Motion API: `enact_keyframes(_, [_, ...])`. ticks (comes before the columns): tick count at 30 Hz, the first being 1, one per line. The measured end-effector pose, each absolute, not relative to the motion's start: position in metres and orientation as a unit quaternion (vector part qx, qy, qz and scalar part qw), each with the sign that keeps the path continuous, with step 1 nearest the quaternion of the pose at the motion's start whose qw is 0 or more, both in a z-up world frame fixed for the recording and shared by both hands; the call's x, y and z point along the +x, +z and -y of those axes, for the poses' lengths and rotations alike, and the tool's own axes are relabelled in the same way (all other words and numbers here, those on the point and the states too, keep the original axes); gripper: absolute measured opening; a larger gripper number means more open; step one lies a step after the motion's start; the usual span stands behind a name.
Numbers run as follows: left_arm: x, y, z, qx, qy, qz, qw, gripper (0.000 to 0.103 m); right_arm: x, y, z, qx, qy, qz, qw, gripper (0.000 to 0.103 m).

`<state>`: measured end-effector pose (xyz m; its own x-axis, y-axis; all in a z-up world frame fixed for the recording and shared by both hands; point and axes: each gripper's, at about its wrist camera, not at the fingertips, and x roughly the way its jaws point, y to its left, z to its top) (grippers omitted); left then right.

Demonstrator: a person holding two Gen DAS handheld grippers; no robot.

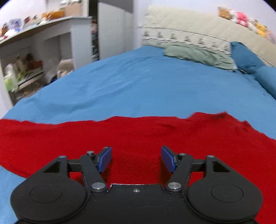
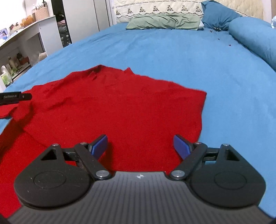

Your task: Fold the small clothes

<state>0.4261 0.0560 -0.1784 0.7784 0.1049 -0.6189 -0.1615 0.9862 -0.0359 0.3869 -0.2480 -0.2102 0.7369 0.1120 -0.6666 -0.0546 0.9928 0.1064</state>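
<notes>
A red knitted garment [image 2: 120,106] lies spread on the blue bed sheet [image 2: 189,56]. It also fills the lower half of the left wrist view [image 1: 138,134]. My left gripper [image 1: 136,158] is open and empty, low over the garment's near part. My right gripper [image 2: 141,146] is open and empty over the garment near its right edge. The tip of the left gripper [image 2: 15,98] shows at the left edge of the right wrist view, over a bunched sleeve [image 2: 19,110].
A green pillow [image 2: 163,21] and a patterned cream cover [image 2: 155,8] lie at the head of the bed. A dark blue pillow [image 2: 219,15] and a blue bolster [image 2: 255,34] lie on the right. White shelves [image 1: 43,51] with clutter stand left of the bed.
</notes>
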Motion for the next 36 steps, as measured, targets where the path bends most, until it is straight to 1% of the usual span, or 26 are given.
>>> enact_keyframes(2, [0.431, -0.181, -0.066, -0.055, 0.078, -0.344, 0.934, 0.068, 0.387, -0.211, 0.246, 0.033, 0.045, -0.358, 0.932, 0.099])
enact_keyframes(4, [0.436, -0.183, -0.07, -0.072, 0.055, -0.359, 0.929, 0.058, 0.388, -0.21, 0.243, 0.027, 0.045, -0.36, 0.931, 0.099])
enact_keyframes(5, [0.436, -0.182, -0.069, -0.075, 0.042, -0.361, 0.929, 0.038, 0.389, -0.21, 0.243, 0.026, 0.044, -0.36, 0.931, 0.099])
enact_keyframes(6, [0.432, -0.181, -0.066, -0.068, 0.034, -0.359, 0.93, 0.026, 0.39, -0.209, 0.241, 0.025, 0.044, -0.361, 0.931, 0.099])
enact_keyframes(8, [0.417, -0.17, -0.058, -0.04, 0.034, -0.322, 0.945, 0.012, 0.39, -0.207, 0.241, 0.027, 0.043, -0.36, 0.932, 0.099])
enact_keyframes(10, [0.391, -0.155, -0.056, -0.032, 0.038, -0.244, 0.969, 0.012, 0.389, -0.206, 0.239, 0.025, 0.043, -0.357, 0.933, 0.099])
enact_keyframes(12, [0.375, -0.149, -0.053, 0.007, 0.079, -0.202, 0.976, 0.024, 0.387, -0.206, 0.237, 0.018, 0.044, -0.355, 0.934, 0.099])
enact_keyframes(13, [0.375, -0.149, -0.051, 0.027, 0.101, -0.208, 0.973, 0.032, 0.387, -0.207, 0.237, 0.015, 0.045, -0.354, 0.934, 0.099])
enact_keyframes(14, [0.374, -0.151, -0.053, 0.029, 0.107, -0.216, 0.97, 0.042, 0.386, -0.207, 0.236, 0.013, 0.045, -0.353, 0.935, 0.099])
enact_keyframes(15, [0.371, -0.152, -0.057, 0.015, 0.095, -0.221, 0.97, 0.049, 0.386, -0.206, 0.236, 0.014, 0.046, -0.351, 0.935, 0.099])
enact_keyframes(17, [0.366, -0.15, -0.059, -0.018, 0.06, -0.225, 0.972, 0.057, 0.386, -0.206, 0.235, 0.017, 0.05, -0.347, 0.936, 0.099])
enact_keyframes(20, [0.366, -0.151, -0.047, -0.017, 0.005, -0.244, 0.97, 0.059, 0.387, -0.208, 0.234, 0.012, 0.052, -0.349, 0.935, 0.099])
enact_keyframes(22, [0.378, -0.16, -0.036, -0.011, -0.024, -0.279, 0.96, 0.062, 0.388, -0.213, 0.235, 0.008, 0.044, -0.36, 0.932, 0.099])
enact_keyframes(25, [0.4, -0.186, -0.035, -0.029, -0.013, -0.347, 0.937, 0.063, 0.38, -0.222, 0.245, 0.015, 0.042, -0.355, 0.934, 0.099])
enact_keyframes(29, [0.392, -0.185, -0.027, -0.009, -0.007, -0.334, 0.942, 0.065, 0.374, -0.218, 0.241, -0.013, 0.048, -0.342, 0.938, 0.099])
enact_keyframes(33, [0.386, -0.184, -0.023, -0.015, -0.008, -0.335, 0.942, 0.067, 0.402, -0.199, 0.241, -0.017, 0.046, -0.309, 0.95, 0.099])
enact_keyframes(35, [0.386, -0.187, -0.026, -0.029, -0.009, -0.338, 0.941, 0.067, 0.43, -0.2, 0.248, -0.001, 0.042, -0.318, 0.947, 0.1])
enact_keyframes(36, [0.392, -0.19, -0.028, -0.033, -0.009, -0.34, 0.94, 0.067, 0.447, -0.206, 0.251, 0.0, 0.032, -0.335, 0.942, 0.1])
